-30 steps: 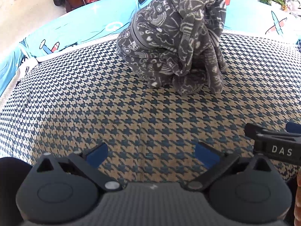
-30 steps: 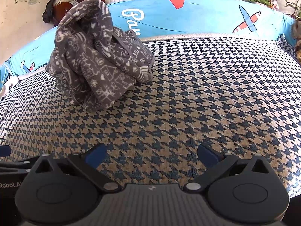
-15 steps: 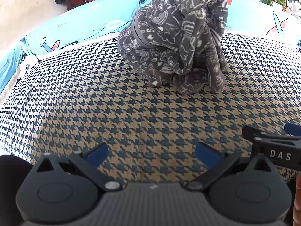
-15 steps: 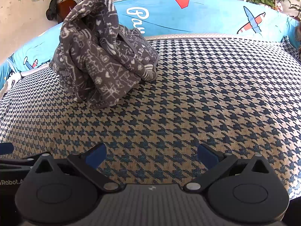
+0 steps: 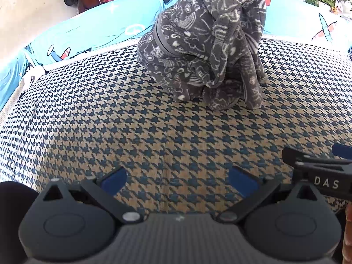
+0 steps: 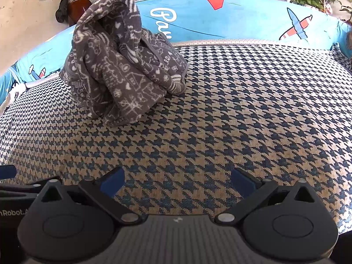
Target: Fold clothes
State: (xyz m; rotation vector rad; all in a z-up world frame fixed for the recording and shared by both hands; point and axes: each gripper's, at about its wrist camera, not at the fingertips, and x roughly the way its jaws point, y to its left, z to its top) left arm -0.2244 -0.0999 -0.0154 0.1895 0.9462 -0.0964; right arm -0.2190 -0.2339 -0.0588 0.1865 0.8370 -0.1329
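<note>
A grey fleece garment [image 5: 204, 44] with white doodle print is heaped on the far part of the houndstooth cover [image 5: 154, 132], near the blue bolster [image 6: 242, 19]. The left gripper [image 5: 178, 181] and the right gripper [image 6: 177, 181] are both spread wide and nothing is held; the garment is well apart from them. The fabric is judged soft, thick and light, so it will sag and slide little. A hold is best taken at the ribbed hem band [image 6: 176, 83] or at another outer edge, not on the bunched middle.
</note>
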